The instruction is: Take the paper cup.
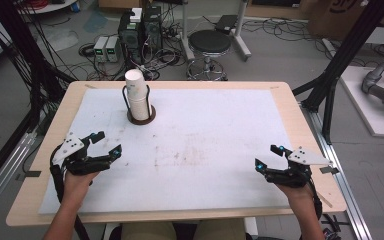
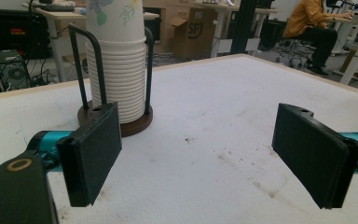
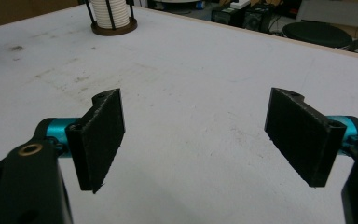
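the stack of paper cups [image 1: 137, 97] stands upright in a dark wire cup holder [image 1: 141, 116] with a round brown base, on the far left part of the white mat [image 1: 205, 150] that covers the wooden table [image 1: 300, 125]. in the left gripper view the stack shows many nested rims, with a flower print on the topmost cup, and two black upright rods of the holder flank it

the left gripper [image 1: 106, 145] hovers over the near left part of the mat, held in the person's left hand [image 1: 77, 180], and points toward the middle of the table. its jaws stand wide apart with nothing between them; in the left gripper view the two black pads [image 2: 93, 151] frame bare mat, and the cup holder sits beyond the left pad, apart from it

the right gripper [image 1: 267, 157] hovers over the near right part of the mat, held in the right hand [image 1: 295, 190], well apart from the cups. its jaws are also spread wide and hold nothing; the right gripper view shows stained mat between the pads, with the holder's base far off at the top left

behind the table a black round stool [image 1: 209, 42] and computer towers [image 1: 140, 30] stand on the floor among cables
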The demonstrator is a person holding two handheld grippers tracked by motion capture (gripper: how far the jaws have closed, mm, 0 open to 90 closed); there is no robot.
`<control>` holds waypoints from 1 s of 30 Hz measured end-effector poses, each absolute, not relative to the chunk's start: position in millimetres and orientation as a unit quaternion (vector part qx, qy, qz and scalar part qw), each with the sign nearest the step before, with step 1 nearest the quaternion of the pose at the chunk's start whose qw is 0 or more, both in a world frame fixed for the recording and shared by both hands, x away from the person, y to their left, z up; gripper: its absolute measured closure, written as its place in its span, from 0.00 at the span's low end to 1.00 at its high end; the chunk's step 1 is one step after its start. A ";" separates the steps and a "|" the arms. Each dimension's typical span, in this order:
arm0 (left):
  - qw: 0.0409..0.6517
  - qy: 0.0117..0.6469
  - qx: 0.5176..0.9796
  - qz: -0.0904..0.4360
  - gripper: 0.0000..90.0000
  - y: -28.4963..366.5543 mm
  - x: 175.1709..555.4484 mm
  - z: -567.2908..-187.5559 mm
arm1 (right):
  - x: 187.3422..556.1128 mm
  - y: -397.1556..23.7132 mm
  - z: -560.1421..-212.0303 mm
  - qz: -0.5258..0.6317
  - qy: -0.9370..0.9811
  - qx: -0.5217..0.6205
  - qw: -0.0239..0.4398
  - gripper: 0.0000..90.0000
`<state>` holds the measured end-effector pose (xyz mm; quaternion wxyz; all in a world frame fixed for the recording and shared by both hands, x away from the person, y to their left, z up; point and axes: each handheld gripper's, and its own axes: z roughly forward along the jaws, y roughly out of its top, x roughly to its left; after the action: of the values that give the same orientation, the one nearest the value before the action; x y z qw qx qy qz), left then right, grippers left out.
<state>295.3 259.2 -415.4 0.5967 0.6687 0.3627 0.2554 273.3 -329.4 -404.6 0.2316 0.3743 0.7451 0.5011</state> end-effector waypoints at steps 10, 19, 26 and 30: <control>0.600 0.363 0.667 0.250 0.17 258.4 296.2 -415.2 | 273.0 -328.9 -404.3 0.502 0.746 0.372 0.231 0.23; 0.602 0.364 0.670 0.236 0.17 253.4 307.0 -408.9 | 272.7 -329.5 -403.3 0.502 0.746 0.372 0.232 0.23; 0.600 0.355 0.679 0.231 0.17 248.4 320.1 -395.3 | 272.3 -329.5 -402.5 0.503 0.745 0.374 0.230 0.23; 0.601 0.348 0.683 0.228 0.17 245.2 330.3 -382.5 | 272.8 -329.0 -402.5 0.503 0.745 0.374 0.230 0.23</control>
<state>330.3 245.2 -382.5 0.6010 0.6825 0.3481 0.2277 272.8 -329.0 -402.5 0.2295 0.3743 0.7446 0.5027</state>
